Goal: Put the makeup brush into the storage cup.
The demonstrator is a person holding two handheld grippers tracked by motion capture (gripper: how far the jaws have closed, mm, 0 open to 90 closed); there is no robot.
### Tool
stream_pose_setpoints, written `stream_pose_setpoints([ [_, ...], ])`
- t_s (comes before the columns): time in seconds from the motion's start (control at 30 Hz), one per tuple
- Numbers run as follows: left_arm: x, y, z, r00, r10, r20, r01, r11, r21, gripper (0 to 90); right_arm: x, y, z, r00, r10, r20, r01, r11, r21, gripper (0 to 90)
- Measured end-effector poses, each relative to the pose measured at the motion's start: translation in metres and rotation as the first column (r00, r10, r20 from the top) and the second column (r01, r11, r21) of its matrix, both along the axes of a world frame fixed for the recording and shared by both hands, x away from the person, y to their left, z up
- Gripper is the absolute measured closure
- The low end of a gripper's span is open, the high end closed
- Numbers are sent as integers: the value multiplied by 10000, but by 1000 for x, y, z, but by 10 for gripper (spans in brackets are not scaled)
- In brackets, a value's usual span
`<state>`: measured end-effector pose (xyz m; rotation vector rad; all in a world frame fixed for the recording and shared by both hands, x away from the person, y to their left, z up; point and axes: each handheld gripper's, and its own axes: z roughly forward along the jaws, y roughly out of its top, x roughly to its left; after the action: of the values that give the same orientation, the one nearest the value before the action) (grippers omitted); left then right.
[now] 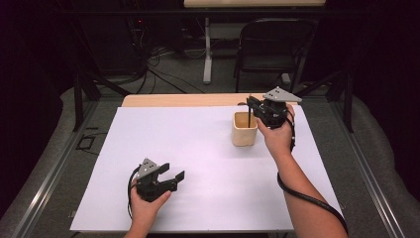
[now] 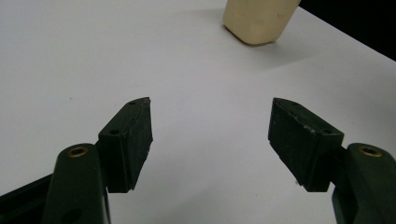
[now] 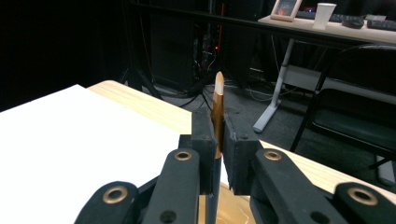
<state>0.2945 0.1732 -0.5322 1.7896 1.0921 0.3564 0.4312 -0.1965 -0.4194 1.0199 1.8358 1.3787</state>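
Fingers [image 3: 205, 140] of R gripper [image 1: 253, 108] pinch wooden stick [image 3: 217, 100], tip inside cup [image 1: 244, 130], center-right of frame. Release pending. L gripper [image 1: 169, 174] spread, idle, lower left.

Thin brown wooden stick [image 3: 217, 109], flat with a rounded pale tip, upright, pinched between the right claw's pads, lower end down inside the cup [image 1: 244, 129]. Cup is small, beige, squarish, open-topped, standing upright on the white bench top, far right part.
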Motion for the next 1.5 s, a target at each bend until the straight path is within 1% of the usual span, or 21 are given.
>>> stream_pose_setpoints([
  [0.13,0,0,0,10000,-10,5,10,10000,21,309,1,-1,-5,10000,4,-44,-4,10000,-32,838],
  [0.43,-2,3,-1,9999,103,0,-103,9999,6,310,4,-4,-17,9994,-26,-356,24,10000,-48,837],
  [0.47,-3,3,-1,10000,99,1,-99,9999,22,309,4,-5,-18,9995,-29,-330,27,10000,-58,838],
  [0.8,-5,8,-2,9997,251,-62,-250,9997,64,309,9,-7,-33,9982,-54,-601,49,9999,-93,838],
  [0.97,-6,10,-3,9994,356,-48,-356,9994,30,309,9,-8,-38,9976,-29,-698,15,9998,-204,837],
  [1.1,-7,10,-3,9992,406,-64,-406,9991,80,309,9,-9,-44,9966,-2,-819,-13,9998,-185,837],
  [1.5,-7,10,-3,9993,369,-91,-368,9992,123,309,10,-9,-54,9954,33,-960,-65,9994,-334,837],
])
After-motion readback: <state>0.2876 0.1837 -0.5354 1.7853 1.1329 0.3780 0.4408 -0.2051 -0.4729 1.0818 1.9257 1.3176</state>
